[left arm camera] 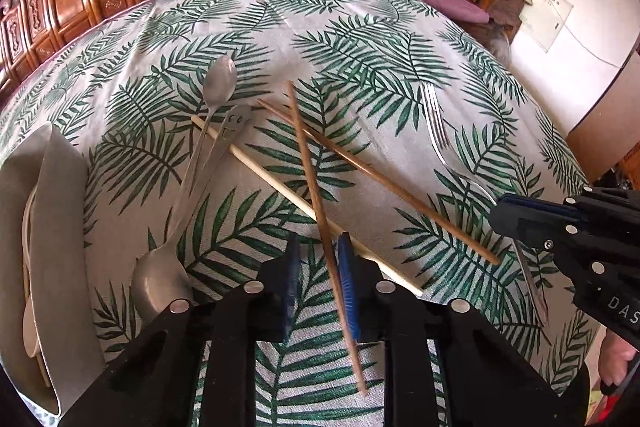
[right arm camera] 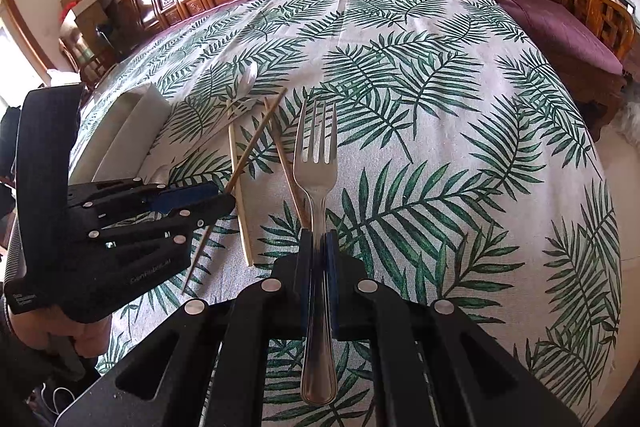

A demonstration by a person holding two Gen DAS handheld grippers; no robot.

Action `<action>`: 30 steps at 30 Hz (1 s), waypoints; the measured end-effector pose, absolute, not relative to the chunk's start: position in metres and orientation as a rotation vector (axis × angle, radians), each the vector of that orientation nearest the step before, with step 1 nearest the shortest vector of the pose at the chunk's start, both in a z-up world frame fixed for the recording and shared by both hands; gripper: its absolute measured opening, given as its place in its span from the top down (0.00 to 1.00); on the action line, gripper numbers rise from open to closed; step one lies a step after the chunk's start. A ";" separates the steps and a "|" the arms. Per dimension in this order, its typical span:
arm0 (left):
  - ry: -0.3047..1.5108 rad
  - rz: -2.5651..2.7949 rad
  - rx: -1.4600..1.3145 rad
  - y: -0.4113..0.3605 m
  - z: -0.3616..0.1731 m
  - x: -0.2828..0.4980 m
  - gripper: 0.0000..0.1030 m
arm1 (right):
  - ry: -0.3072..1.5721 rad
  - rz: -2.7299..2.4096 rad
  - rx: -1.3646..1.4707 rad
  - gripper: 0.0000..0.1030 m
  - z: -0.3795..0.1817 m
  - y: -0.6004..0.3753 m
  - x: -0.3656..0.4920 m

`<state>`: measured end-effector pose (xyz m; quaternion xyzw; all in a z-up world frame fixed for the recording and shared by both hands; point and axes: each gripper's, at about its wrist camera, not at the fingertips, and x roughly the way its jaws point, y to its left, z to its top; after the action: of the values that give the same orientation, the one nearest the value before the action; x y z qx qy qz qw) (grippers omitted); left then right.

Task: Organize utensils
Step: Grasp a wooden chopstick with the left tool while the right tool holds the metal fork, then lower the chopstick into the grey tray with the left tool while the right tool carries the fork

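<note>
Left wrist view
- Left gripper (left arm camera: 318,267): jaws narrowed around a dark chopstick (left arm camera: 316,187), which runs from 12 o'clock down between the blue pads; it leans against the right pad, and a sliver of gap shows at the left pad, so full clamping cannot be told. Likely singled out for sorting
- Pale chopstick (left arm camera: 280,183): lies on the leaf-print tablecloth (left arm camera: 360,27), crossing under the dark one
- Second brown chopstick (left arm camera: 380,183): slants toward 4 o'clock
- Two spoons (left arm camera: 192,187): overlapped at 10 o'clock, one bowl near, one far
- Grey tray (left arm camera: 60,207): at 9 o'clock, pale utensils already inside; probably the collecting place
- Right gripper (left arm camera: 504,215): at 3 o'clock, carrying the fork (left arm camera: 436,131)

Right wrist view
- Right gripper (right arm camera: 319,251): pads pressed together on the fork (right arm camera: 316,167) handle, tines toward 12 o'clock, lifted clear of the cloth, seemingly awaiting placement
- Left gripper (right arm camera: 224,201): at 9 o'clock, the dark chopstick (right arm camera: 256,139) passing through its tip
</note>
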<state>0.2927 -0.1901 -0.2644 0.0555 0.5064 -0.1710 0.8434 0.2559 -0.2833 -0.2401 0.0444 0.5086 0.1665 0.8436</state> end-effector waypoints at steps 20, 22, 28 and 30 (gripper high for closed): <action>0.980 -0.327 0.119 -0.146 -0.220 0.265 0.96 | 1.040 0.383 0.042 0.92 -0.224 -0.263 0.249; 0.968 -0.318 0.113 -0.138 -0.212 0.259 0.96 | 1.030 0.389 0.029 0.92 -0.220 -0.259 0.247; 0.919 -0.295 0.106 -0.113 -0.189 0.243 0.96 | 1.008 0.411 -0.004 0.92 -0.209 -0.245 0.243; 0.908 -0.288 0.101 -0.106 -0.184 0.240 0.96 | 1.003 0.423 -0.005 0.92 -0.206 -0.241 0.241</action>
<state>0.2395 -0.1056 -0.1842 0.0484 0.4367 -0.1388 0.8875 0.2412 -0.2408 -0.2062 -0.0023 0.4771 0.2010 0.8555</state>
